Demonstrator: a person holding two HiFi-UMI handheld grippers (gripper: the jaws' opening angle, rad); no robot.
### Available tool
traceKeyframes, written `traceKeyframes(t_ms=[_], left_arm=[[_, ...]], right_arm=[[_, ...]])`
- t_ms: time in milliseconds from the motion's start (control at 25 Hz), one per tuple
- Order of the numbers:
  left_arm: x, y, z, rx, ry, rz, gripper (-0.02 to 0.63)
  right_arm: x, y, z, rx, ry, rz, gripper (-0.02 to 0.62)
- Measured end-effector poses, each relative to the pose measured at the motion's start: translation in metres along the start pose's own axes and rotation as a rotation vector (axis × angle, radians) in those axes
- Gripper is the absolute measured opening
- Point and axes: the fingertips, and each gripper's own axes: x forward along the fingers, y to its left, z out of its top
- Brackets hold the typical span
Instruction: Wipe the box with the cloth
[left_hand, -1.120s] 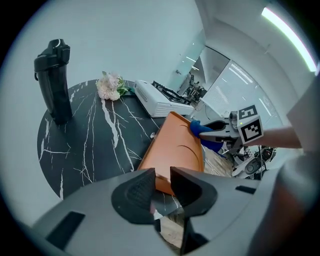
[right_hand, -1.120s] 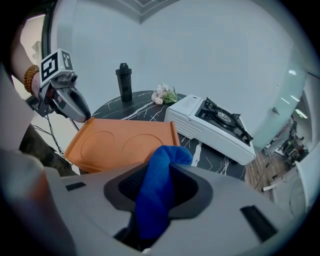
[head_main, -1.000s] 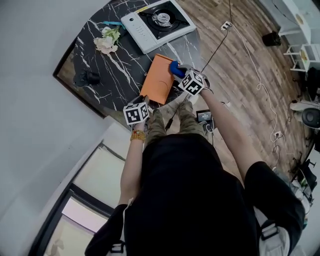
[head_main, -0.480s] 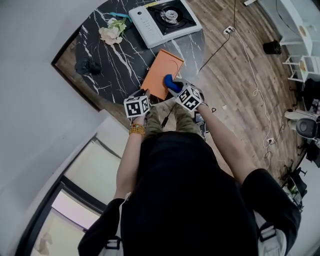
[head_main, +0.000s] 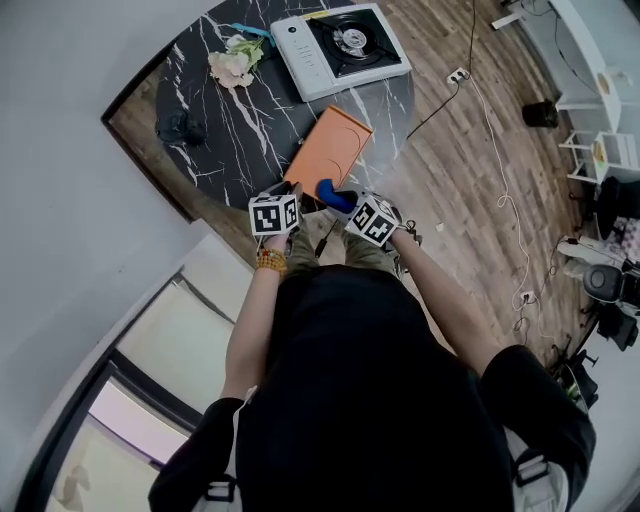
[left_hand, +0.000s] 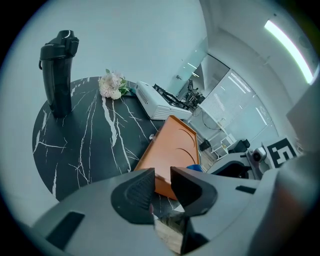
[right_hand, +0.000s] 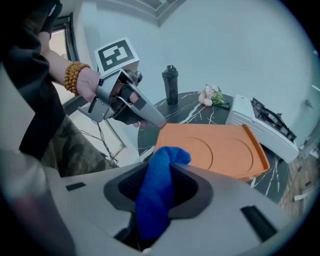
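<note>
Ahead of the jaws and off to their left, a black bottle (left_hand: 59, 75) stands upright on the marbled bench (left_hand: 75, 145); flowers (left_hand: 112, 85) and a white stove (left_hand: 160, 100) sit farther ahead.

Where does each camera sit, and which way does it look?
Head view: on the person's head, looking down at the table, orange box, left claw, right claw and black shirt.
Left gripper view: rides the left claw, looking along its jaws over the box corner toward the bottle.
Right gripper view: rides the right claw gripping the blue cloth; the left hand shows.
All share the orange box.
</note>
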Motion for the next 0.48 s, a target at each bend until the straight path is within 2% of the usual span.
traceKeyframes(t_ms=[120, 200, 280, 360, 480], left_arm=[[-0.002, -0.002, -0.001, 0.013, 0.023, -0.021, 0.110], [-0.003, -0.003, 0.000, 0.010, 0.029, -0.034, 0.124], [-0.001, -0.001, 0.000, 0.006, 0.027, -0.041, 0.126], [-0.001, 0.002, 0.001, 0.006, 0.027, -0.039, 0.126], [-0.001, 0.004, -0.001, 0.005, 0.033, -0.038, 0.126]], right_arm=[[-0.015, -0.019, 0.020, -0.045, -0.065, -0.044, 0.114], [-0.027, -0.051, 0.040, -0.016, -0.147, -0.115, 0.114], [-0.033, -0.093, 0.058, 0.007, -0.186, -0.195, 0.114], [-0.029, -0.132, 0.072, 0.014, -0.186, -0.253, 0.114], [-0.013, -0.172, 0.079, 0.030, -0.144, -0.295, 0.114]])
